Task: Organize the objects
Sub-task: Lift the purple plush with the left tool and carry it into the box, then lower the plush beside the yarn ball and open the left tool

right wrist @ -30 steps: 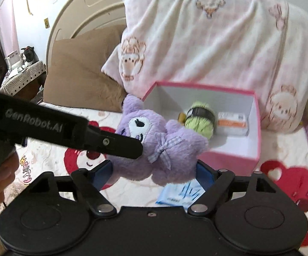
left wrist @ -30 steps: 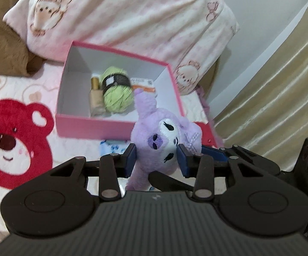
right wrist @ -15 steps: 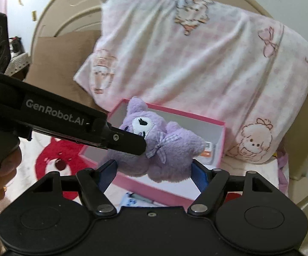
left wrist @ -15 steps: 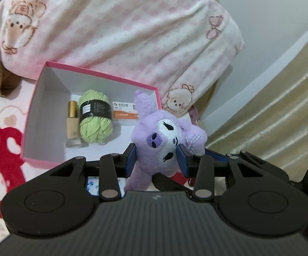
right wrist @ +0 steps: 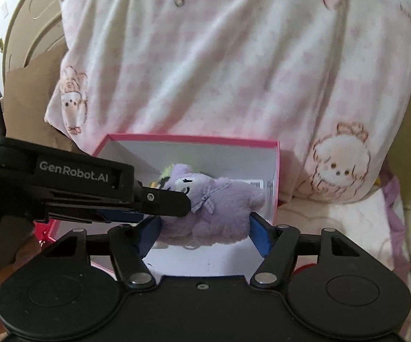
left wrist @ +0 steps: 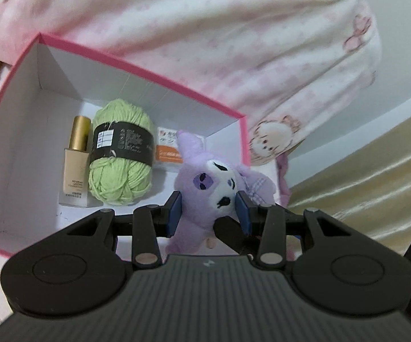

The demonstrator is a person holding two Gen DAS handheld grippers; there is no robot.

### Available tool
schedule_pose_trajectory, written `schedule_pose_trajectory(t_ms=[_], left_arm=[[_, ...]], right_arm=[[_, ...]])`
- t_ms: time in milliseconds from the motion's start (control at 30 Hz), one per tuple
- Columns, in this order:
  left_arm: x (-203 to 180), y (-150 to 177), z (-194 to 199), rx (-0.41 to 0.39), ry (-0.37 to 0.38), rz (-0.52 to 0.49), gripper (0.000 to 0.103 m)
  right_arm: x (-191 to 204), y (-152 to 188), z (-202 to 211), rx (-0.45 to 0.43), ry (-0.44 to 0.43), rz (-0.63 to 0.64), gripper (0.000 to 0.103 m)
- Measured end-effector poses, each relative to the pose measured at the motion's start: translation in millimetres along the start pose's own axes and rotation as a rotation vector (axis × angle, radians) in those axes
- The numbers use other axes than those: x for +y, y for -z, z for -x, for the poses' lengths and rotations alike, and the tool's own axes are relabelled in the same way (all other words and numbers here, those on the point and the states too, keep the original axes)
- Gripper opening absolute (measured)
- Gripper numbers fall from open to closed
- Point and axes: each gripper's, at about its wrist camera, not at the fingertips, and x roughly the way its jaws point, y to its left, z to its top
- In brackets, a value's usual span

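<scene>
Hovering plush [left wrist: 211, 182] over pink box [left wrist: 137, 65] right end, right of yarn [left wrist: 120, 156], left tongs [left wrist: 208, 209] clamping head, right tongs [right wrist: 205, 232] closing, not touching.

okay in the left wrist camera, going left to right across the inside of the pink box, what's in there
Foundation bottle → green yarn ball → orange and white packet → purple plush toy, its head clamped in the left gripper above the pink box.

The purple plush [left wrist: 214, 188] hides half the orange-and-white packet [left wrist: 167, 148] behind it
</scene>
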Motion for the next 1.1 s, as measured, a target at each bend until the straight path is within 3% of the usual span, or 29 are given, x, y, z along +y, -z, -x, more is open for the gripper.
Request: schedule_pose_trajectory(t_ms=[167,400,633,733,833,933,1100], left_arm=[[19,1,-28,0.030,-0.021,0.033,0.039],[28,1,-59,0.058,-0.054,0.051,0.039],[41,-3,-59,0.061,-0.058,0.088,0.039],[36,-3,-63,0.050,-0.110,0.054,0.039],[34,-4,-69,0.052,-0.121,0.046,0.036],[35,-8,-75,0.065,-0.089,0.077,0.034],[33,-6,-80,0.072,-0.132,0.059,0.032]], right_arm=[[-3,11,-23,0.032,0.024,0.036,0.059],[3,18,-44,0.059,0.111,0.153,0.054],[3,17,-54,0.052,0.080,0.198,0.052],[4,20,-62,0.060,0.077,0.214,0.044],[5,23,-73,0.075,0.095,0.245,0.028],[8,24,-81,0.070,0.133,0.281,0.027],[5,23,-79,0.064,0.145,0.285,0.023]])
